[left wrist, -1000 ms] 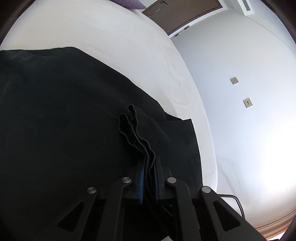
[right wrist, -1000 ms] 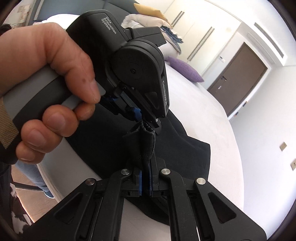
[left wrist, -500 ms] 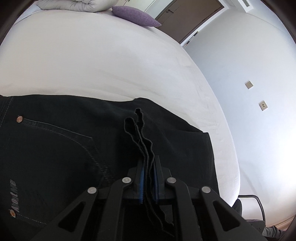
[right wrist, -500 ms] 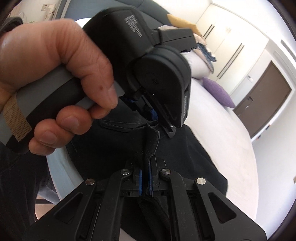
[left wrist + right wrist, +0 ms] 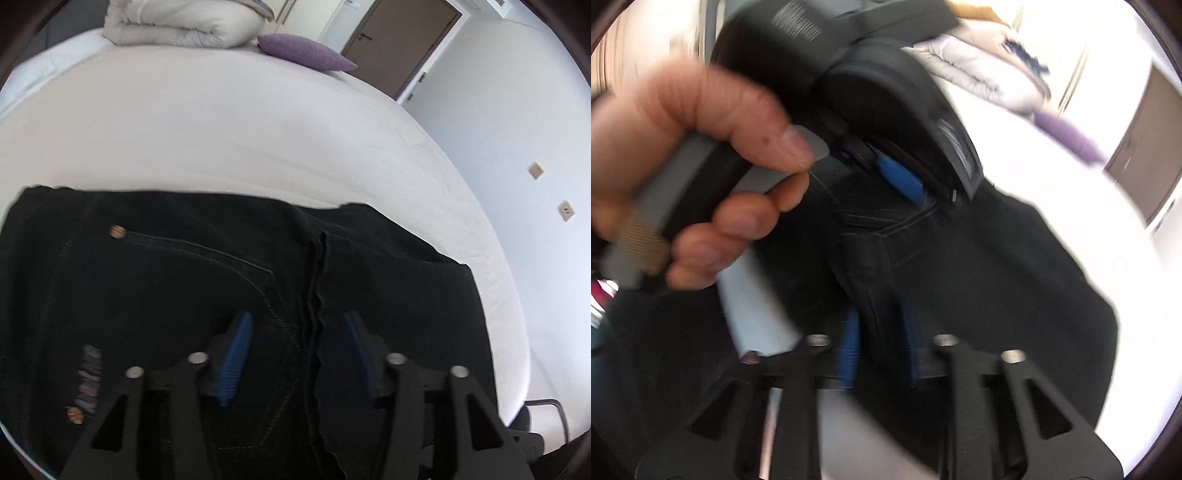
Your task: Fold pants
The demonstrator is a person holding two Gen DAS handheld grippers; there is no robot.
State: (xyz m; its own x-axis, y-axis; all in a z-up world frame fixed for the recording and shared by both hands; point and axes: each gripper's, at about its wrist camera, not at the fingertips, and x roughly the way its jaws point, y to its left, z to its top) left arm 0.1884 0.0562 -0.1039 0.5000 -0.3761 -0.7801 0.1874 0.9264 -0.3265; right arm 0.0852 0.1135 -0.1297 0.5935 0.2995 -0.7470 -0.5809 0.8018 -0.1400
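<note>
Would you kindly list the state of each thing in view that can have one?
pants: folded, flat on the bed.
left gripper: open, hem lies loose between its pads.
right gripper: blurred, fabric bunched between its pads; grip unclear.
duvet: folded, at the bed's far end.
door: closed.
bed: sheet smooth.

Left gripper: black linkage, silver screws, blue ribbed pads. Bare-skinned hand beside it, tan strap on grey handle.
</note>
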